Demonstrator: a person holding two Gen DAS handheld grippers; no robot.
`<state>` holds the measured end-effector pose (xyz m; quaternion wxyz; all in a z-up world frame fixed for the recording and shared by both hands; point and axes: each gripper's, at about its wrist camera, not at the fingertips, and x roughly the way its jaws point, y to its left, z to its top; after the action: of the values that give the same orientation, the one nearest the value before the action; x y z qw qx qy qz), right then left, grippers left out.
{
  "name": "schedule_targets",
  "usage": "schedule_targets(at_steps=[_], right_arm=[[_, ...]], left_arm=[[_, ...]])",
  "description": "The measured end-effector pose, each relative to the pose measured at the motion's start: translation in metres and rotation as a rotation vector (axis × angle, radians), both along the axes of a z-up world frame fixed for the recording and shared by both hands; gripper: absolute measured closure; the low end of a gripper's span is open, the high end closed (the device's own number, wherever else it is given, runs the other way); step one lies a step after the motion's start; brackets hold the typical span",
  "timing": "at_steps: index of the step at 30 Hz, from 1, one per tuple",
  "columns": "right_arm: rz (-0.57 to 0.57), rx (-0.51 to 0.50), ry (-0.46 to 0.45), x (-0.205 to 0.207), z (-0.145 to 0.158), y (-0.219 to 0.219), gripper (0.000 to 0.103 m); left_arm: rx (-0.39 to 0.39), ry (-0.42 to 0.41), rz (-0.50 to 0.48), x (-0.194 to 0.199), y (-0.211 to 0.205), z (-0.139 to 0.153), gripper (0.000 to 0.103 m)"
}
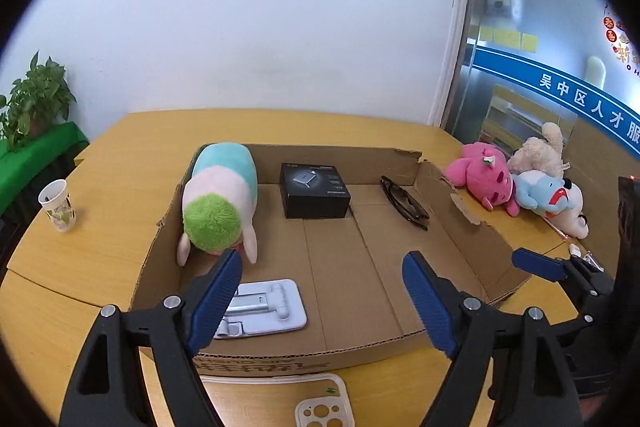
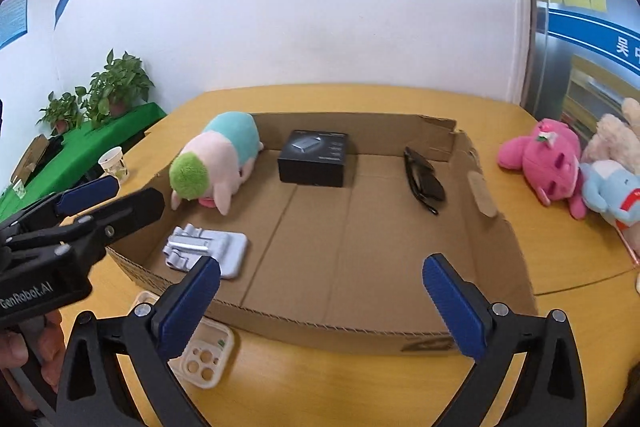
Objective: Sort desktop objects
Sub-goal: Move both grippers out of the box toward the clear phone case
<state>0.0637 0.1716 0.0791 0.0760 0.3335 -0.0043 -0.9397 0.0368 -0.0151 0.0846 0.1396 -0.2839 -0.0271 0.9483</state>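
Observation:
A shallow cardboard box [image 1: 472,247] [image 2: 496,251] lies on the yellow table. In it are a pastel plush [image 1: 218,197] [image 2: 214,157], a black carton [image 1: 314,191] [image 2: 314,159], dark sunglasses [image 1: 404,203] [image 2: 424,179] and a grey phone stand [image 1: 262,307] [image 2: 208,247]. A clear phone case [image 1: 320,405] [image 2: 204,357] lies on the table before the box. My left gripper [image 1: 324,301] is open and empty above the box's near edge. My right gripper [image 2: 322,307] is open and empty, also at the near edge.
A pink plush [image 1: 486,177] [image 2: 546,159], a blue-white plush [image 1: 552,201] [image 2: 612,191] and a cream plush [image 1: 540,149] lie right of the box. A paper cup [image 1: 58,205] [image 2: 114,163] stands at the left. Potted plants [image 2: 108,93] stand on a green side table.

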Motion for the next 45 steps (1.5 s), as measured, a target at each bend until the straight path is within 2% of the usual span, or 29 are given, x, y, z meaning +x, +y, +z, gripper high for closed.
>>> schedule_targets(at_steps=[9,20,33,40,45], right_arm=[[-0.02,0.012,-0.005,0.009,-0.004,0.014,0.0],[-0.012,0.029,0.002,0.003,-0.008,0.008,0.0],[-0.033,0.036,-0.011,0.003,-0.014,0.016,0.0],[-0.008,0.024,-0.012,-0.002,-0.016,0.011,0.0],[0.042,0.017,-0.025,-0.002,-0.021,0.0,0.0]], left_arm=[[-0.011,0.0,-0.026,0.004,0.016,-0.003,0.021],[-0.019,0.003,-0.001,0.004,0.008,-0.008,0.021],[-0.028,-0.009,-0.02,-0.003,0.021,-0.016,0.021],[-0.039,-0.018,0.006,0.0,0.01,-0.017,0.021],[-0.046,-0.048,0.013,0.005,-0.016,-0.024,0.021]])
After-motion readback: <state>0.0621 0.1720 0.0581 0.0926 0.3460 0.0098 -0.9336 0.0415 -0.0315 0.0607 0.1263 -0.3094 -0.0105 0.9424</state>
